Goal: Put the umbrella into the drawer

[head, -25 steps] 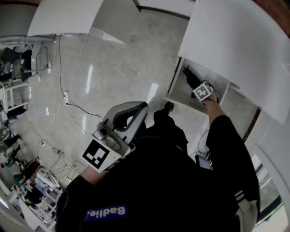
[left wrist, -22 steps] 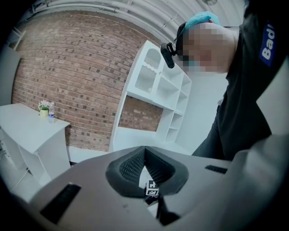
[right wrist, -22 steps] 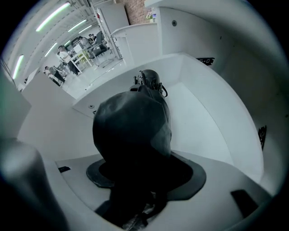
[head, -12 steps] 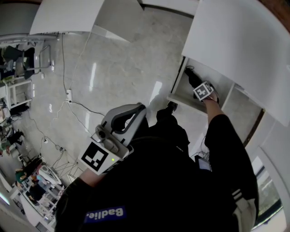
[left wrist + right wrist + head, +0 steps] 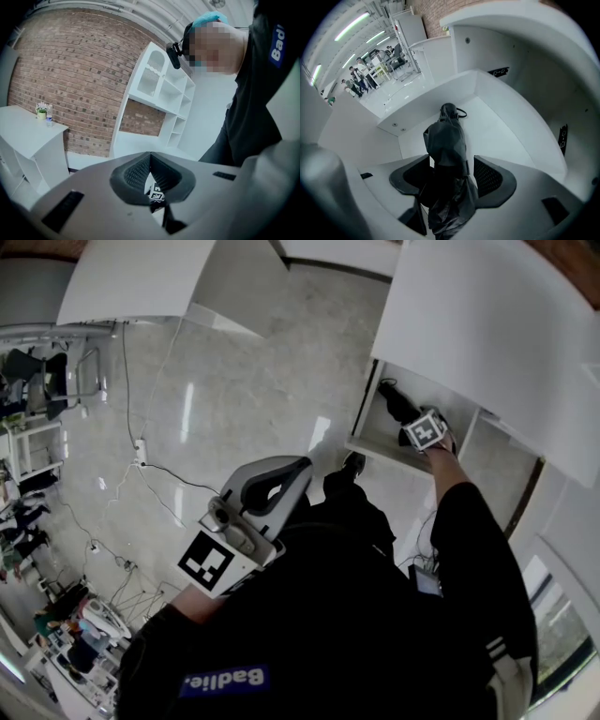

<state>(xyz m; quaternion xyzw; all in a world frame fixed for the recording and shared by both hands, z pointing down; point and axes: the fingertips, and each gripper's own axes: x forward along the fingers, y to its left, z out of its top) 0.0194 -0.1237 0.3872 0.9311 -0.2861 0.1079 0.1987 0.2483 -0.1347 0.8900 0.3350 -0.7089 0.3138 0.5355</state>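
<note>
While my right gripper [image 5: 451, 174] pinches the umbrella [image 5: 446, 140] by its folded black cloth, item by item:

- Right gripper: jaws closed on the umbrella's near half. The far end, with its strap loop, points away from me.
- Umbrella: already inside the drawer [image 5: 506, 136], lying along its white floor line. Whether the far end touches that floor, I cannot tell.
- Drawer: pulled open under a white top, at the far right in the head view.
- Left gripper [image 5: 150, 157]: pads pressed together, nothing between them, held near my chest and well apart from the drawer.

Progress, as I judge it: carrying and reaching in are done. Left to do: lower the umbrella, spread the jaws, draw back. The drawer may then need shutting, though the task does not ask for that.

Against half a second ago: my right gripper and the umbrella sit at nearly the same spot in the drawer. The left gripper has drifted slightly right.
</note>
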